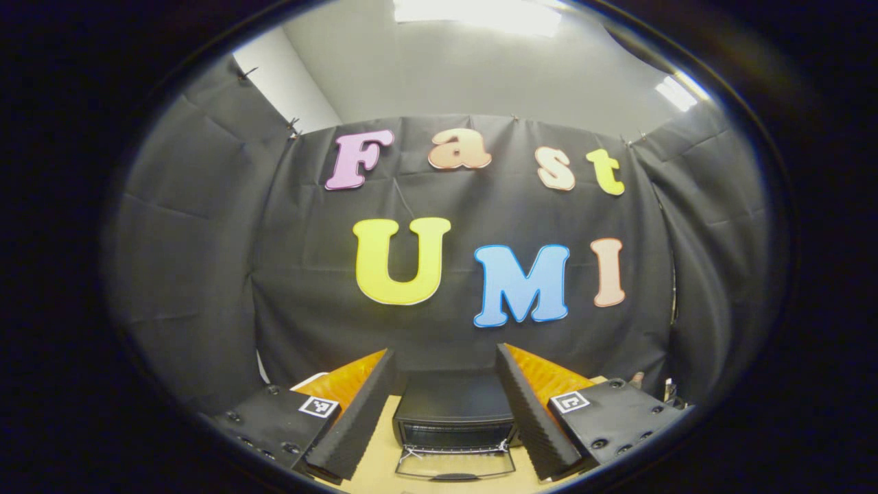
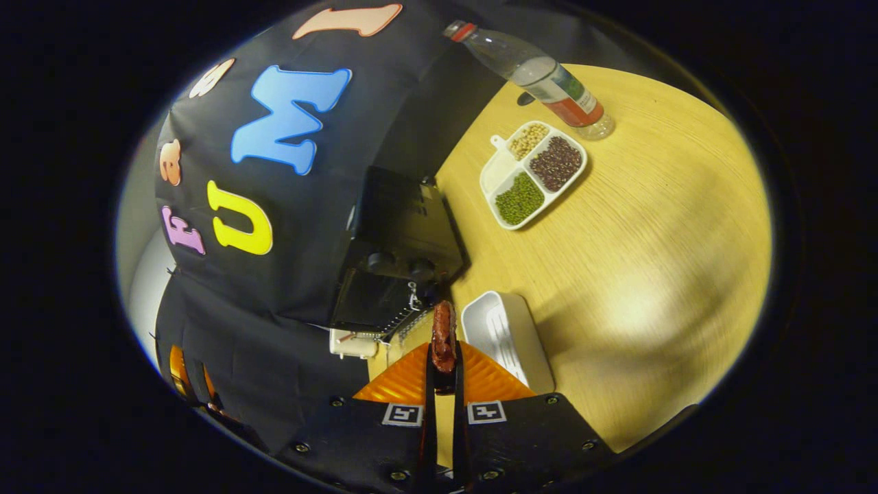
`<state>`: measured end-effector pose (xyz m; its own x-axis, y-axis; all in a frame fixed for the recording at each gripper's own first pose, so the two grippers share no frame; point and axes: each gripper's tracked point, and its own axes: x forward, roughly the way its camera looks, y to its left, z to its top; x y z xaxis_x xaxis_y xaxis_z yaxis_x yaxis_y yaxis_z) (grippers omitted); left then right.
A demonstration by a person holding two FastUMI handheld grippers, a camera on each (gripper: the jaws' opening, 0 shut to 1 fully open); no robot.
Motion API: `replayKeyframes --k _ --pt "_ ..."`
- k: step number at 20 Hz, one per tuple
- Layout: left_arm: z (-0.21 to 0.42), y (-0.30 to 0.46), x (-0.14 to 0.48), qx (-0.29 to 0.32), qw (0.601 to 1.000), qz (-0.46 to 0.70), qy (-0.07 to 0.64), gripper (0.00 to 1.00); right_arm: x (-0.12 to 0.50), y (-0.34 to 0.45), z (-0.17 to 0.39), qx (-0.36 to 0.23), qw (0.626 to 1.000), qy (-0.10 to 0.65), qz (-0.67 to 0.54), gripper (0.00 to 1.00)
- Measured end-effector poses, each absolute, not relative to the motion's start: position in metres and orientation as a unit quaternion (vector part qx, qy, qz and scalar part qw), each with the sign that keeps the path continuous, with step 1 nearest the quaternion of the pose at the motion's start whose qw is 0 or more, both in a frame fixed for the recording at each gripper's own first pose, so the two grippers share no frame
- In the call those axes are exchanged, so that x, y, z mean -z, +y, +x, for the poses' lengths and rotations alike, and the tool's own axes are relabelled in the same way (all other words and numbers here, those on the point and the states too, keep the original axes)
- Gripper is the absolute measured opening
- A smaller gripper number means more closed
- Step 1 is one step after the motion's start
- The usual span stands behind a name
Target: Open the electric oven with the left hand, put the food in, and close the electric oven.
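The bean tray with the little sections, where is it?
In the right gripper view, the bean tray lies on the wooden table, right of the oven, beside a bottle.

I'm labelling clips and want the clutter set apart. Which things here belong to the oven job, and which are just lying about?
Part of the job:
- electric oven, door down
- food, a reddish-brown piece, pinched in the right gripper
- left gripper, open, facing the oven
- white tray, empty, beside the oven, probably

Lying about:
- divided dish of beans
- plastic bottle

One oven [image 2: 405, 240], one bottle [image 2: 542, 75], one divided tray [image 2: 497, 171], one white dish [image 2: 511, 336], one sausage [image 2: 443, 336].
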<state>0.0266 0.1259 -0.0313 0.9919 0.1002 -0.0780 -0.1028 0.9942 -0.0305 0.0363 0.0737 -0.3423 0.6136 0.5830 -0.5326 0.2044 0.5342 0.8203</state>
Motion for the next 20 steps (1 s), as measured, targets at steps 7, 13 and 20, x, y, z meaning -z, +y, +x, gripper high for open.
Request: replayKeyframes --k 7,13,20 --pt "0.018 0.137 0.036 -0.049 0.997 -0.026 0.047 1.00 0.302 0.105 0.046 -0.143 0.772 0.389 0.481 0.10" --pt "0.000 0.158 0.037 -0.059 0.997 -0.023 0.049 1.00 0.297 0.152 0.067 -0.152 0.769 0.384 0.488 0.10" --pt "-0.022 0.197 0.039 -0.083 0.995 -0.017 0.059 1.00 0.317 0.222 0.109 -0.154 0.763 0.381 0.499 0.10"
